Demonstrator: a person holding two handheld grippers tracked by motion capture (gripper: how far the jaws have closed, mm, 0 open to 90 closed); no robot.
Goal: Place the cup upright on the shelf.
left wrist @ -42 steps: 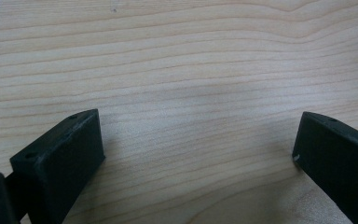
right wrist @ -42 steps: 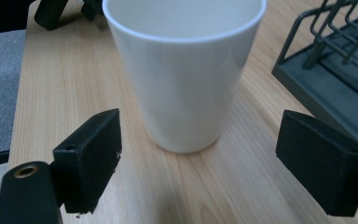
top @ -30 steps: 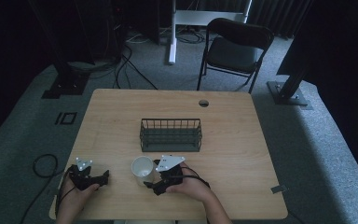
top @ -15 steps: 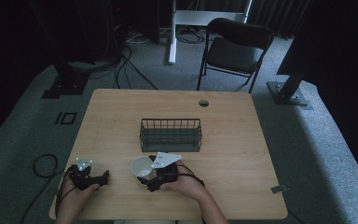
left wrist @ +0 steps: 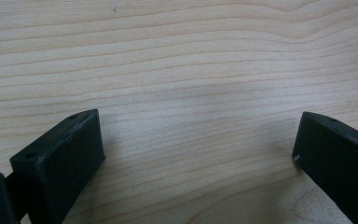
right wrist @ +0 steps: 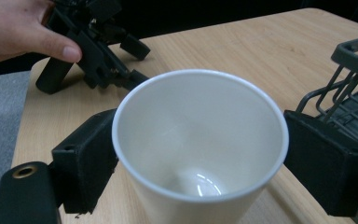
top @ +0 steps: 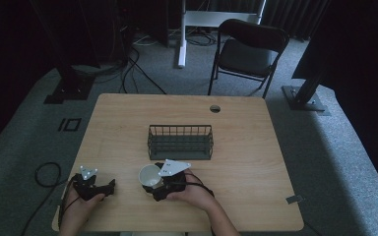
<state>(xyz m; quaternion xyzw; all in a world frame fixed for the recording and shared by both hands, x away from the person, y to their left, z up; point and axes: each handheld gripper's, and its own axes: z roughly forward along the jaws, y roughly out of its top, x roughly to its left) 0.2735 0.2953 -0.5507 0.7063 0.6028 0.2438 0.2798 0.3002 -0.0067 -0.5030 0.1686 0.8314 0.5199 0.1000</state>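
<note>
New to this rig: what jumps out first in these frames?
The white paper cup draws the eye: it stands upright and empty between the jaws of the right tongs, which sit against both its sides near the table's front edge. Behind it, mid-table, sits a dark wire basket. The left tongs rest open over bare wood at the front left of the table.

Cup [top: 150,175] on the table [top: 256,147], just before the wire basket [top: 180,141], chair [top: 248,51] behind.
</note>
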